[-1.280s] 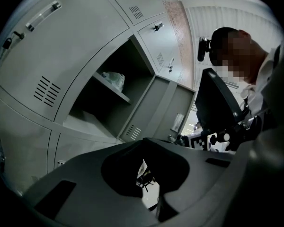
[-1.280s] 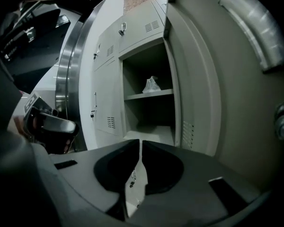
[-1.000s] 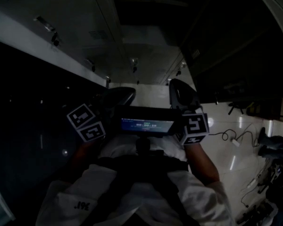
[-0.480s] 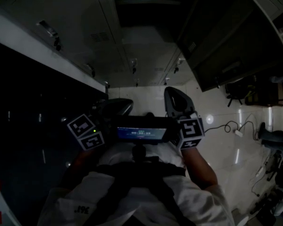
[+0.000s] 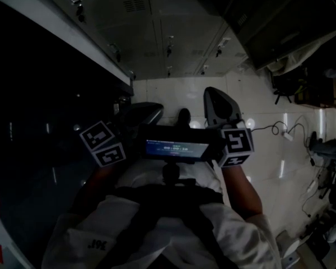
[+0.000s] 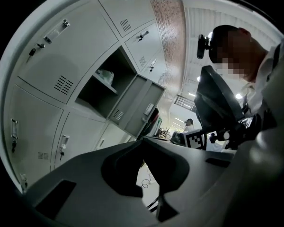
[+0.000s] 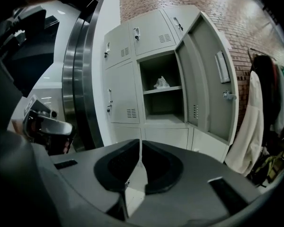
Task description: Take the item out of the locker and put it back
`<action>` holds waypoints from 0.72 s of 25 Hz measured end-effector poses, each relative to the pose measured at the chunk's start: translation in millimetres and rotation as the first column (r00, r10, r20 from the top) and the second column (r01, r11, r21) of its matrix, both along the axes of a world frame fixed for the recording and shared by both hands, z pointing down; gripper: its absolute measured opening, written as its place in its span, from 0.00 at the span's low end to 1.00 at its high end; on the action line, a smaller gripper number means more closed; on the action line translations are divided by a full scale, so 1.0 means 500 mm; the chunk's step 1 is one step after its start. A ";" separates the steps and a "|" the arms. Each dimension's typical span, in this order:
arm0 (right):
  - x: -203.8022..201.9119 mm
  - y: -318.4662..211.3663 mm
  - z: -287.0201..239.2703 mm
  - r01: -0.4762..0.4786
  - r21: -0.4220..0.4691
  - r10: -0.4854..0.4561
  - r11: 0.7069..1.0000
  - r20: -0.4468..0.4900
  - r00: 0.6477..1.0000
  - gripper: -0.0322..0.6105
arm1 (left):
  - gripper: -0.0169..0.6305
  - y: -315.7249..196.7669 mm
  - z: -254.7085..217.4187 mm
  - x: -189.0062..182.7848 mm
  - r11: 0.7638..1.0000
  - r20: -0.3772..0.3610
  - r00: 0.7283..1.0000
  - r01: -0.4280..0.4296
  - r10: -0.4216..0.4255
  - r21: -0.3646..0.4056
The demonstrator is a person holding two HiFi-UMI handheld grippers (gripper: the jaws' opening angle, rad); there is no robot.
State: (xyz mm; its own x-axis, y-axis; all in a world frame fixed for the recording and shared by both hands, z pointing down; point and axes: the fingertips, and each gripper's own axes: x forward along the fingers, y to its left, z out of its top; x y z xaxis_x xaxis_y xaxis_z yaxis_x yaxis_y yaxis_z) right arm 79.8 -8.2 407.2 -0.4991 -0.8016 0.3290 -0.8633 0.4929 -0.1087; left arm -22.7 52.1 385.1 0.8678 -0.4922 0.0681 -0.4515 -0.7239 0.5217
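Observation:
A white crumpled item (image 7: pixel 161 82) lies on the upper shelf of an open grey locker (image 7: pixel 163 103), whose door (image 7: pixel 212 79) swings out to the right. The left gripper view shows the same item (image 6: pixel 105 74) in the open compartment (image 6: pixel 109 86). My right gripper (image 7: pixel 140 143) points toward the locker from a distance, shut and empty. My left gripper (image 6: pixel 143 143) is also shut with nothing in it, aimed level past the locker row. In the dim head view both grippers, left (image 5: pixel 141 114) and right (image 5: pixel 218 106), are held close in front of the person's chest.
Closed locker doors (image 7: pixel 120 91) surround the open one. A coat (image 7: pixel 253 122) hangs on the brick wall to the right. A curved dark and metal column (image 7: pixel 83 74) stands to the left. A lit screen (image 5: pixel 176 148) sits between the grippers. Cables (image 5: pixel 285 133) lie on the floor.
Both grippers have travelled level with the person, and the locker row has shifted in the head view. The jaws stay shut and hold nothing.

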 end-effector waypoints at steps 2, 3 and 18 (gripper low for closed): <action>-0.005 0.037 0.002 -0.013 0.011 0.013 1.000 0.000 1.000 0.05 | 0.01 0.032 0.003 -0.007 1.000 -0.007 1.000 -0.012 0.012 0.001; -0.009 0.056 0.001 -0.016 0.011 0.015 1.000 0.020 1.000 0.05 | 0.02 0.047 0.005 -0.009 1.000 -0.009 1.000 -0.019 0.019 0.002; -0.021 0.259 -0.007 0.000 -0.015 0.002 1.000 0.086 0.996 0.05 | 0.01 0.213 -0.001 -0.010 0.996 -0.026 0.996 -0.081 0.082 0.031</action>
